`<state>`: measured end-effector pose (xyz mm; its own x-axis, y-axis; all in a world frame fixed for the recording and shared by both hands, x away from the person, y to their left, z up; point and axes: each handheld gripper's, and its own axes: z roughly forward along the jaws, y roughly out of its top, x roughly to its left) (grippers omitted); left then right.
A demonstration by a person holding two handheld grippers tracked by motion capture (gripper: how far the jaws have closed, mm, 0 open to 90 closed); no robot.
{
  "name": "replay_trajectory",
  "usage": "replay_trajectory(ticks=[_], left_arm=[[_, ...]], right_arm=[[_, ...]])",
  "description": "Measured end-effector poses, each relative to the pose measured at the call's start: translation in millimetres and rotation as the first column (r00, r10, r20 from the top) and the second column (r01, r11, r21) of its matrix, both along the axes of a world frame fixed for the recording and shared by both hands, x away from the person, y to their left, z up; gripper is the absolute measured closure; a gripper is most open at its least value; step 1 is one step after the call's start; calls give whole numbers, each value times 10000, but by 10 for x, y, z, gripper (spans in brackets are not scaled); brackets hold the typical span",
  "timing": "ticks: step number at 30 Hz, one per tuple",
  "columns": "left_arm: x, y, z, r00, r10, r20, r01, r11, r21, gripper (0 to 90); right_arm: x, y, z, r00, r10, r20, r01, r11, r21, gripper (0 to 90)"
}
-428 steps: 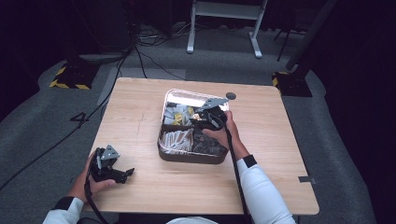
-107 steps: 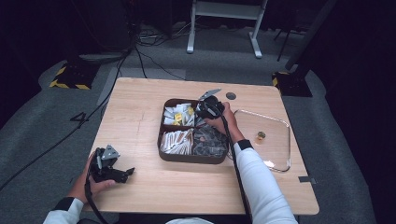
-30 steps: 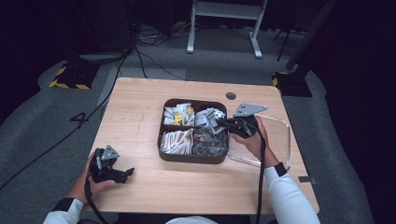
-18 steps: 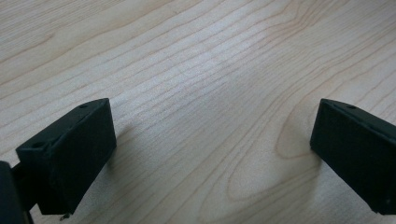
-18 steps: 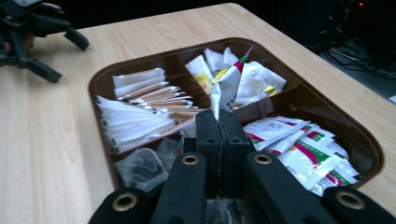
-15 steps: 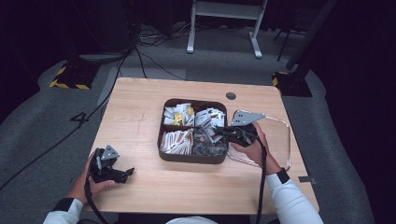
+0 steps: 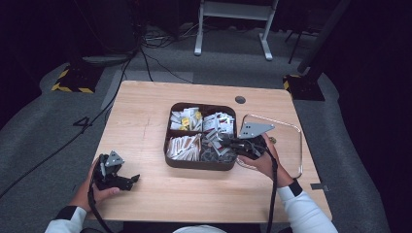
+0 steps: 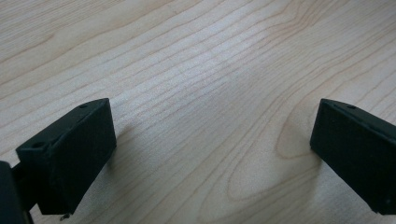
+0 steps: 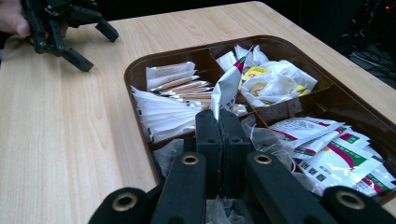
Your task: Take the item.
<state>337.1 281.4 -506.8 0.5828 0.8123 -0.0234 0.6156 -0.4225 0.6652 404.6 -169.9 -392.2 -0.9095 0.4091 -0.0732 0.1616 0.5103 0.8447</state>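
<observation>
Bare wood is seen on the table left of the brown tray, and along its front edge between the two hands. The left gripper is parked on that open area, jaws spread wide over bare wood. Right of the tray, the space is taken by a clear lid lying flat. All four tray compartments are packed with packets; the right gripper sits over them, jaws pinched on a sachet.

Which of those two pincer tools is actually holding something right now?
The right gripper: its jaws are shut on a small silvery packet lifted above the brown tray. The left gripper rests open on bare table.
</observation>
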Motion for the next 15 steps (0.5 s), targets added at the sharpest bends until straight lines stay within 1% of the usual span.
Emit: replay_trajectory(ticks=[12,15], left_arm=[[-1,0,0,10000,8,-8,-8,10000,1,5],[0,0,0,10000,6,-7,-6,10000,3,5]], right_arm=[[-149,90,-33,9983,581,-79,-582,9982,-141,892],[-190,119,-52,9972,743,-104,-745,9969,-239,892]])
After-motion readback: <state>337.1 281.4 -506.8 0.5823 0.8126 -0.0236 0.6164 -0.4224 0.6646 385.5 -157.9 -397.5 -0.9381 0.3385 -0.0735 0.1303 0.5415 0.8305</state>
